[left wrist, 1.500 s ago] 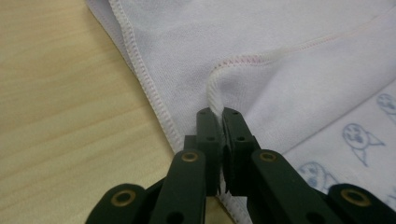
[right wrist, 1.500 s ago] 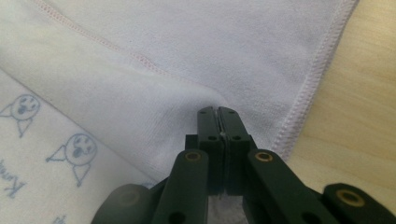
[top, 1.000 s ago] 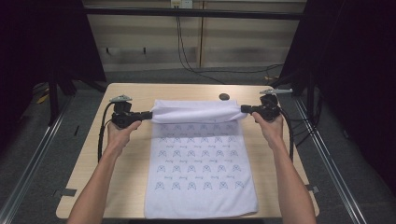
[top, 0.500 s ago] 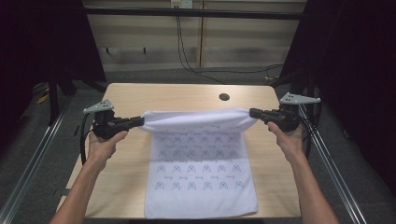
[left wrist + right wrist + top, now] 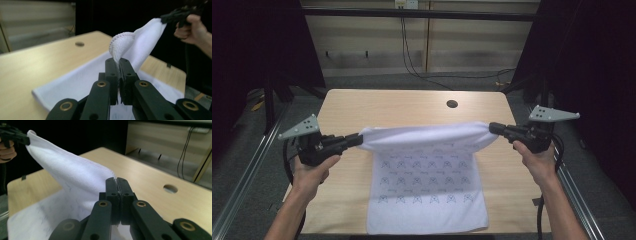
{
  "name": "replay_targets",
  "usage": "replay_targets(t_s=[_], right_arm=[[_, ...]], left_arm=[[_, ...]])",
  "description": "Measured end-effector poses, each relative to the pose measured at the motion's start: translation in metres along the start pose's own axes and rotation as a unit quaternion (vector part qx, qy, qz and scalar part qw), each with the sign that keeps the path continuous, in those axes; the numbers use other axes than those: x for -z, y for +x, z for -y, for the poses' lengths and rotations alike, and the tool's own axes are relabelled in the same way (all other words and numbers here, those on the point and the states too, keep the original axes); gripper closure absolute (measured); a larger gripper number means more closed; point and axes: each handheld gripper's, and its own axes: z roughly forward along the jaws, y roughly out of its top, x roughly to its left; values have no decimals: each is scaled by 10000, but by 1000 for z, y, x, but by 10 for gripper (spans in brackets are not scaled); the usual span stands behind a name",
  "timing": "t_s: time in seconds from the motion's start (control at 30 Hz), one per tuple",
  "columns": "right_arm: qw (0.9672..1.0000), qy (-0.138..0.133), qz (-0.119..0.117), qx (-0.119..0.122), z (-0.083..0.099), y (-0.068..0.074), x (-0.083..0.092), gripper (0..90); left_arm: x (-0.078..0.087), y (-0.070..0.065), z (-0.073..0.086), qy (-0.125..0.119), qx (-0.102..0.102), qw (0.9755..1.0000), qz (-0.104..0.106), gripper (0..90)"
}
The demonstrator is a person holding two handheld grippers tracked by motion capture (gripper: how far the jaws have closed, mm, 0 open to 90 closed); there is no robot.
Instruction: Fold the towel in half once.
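A white cloth [image 5: 427,175] with a small printed pattern lies on the wooden table [image 5: 387,107], its far edge lifted and stretched between both grippers. My left gripper [image 5: 357,140] is shut on the cloth's left corner, and my right gripper [image 5: 493,128] is shut on the right corner. In the left gripper view the jaws pinch a curled hem of the cloth [image 5: 125,45] at the left gripper [image 5: 119,61]. In the right gripper view the cloth [image 5: 72,175] runs from the closed right gripper [image 5: 117,180] toward the other hand.
A round hole [image 5: 452,104] sits in the table near its far edge. Metal frame rails [image 5: 242,180] run along both sides of the table. Cables [image 5: 412,55] hang against the back wall. The table's far half is bare wood.
Both grippers have come toward the near side of the table and risen, spreading apart. The cloth's folded far edge has been carried along and now hangs stretched above the flat part.
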Motion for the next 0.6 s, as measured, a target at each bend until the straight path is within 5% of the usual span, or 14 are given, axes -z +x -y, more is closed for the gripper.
replay_targets(t_s=[0.33,0.43,0.6], right_arm=[[9963,788,-330,-135,72,31,3,882],[9932,1046,-448,-266,97,40,3,881],[9877,1342,-663,-442,124,47,0,877]], left_arm=[[-2,-9,67,701,134,9973,181,861],[-12,-14,97,1244,223,9916,267,854],[-16,-19,120,1640,244,9859,246,844]])
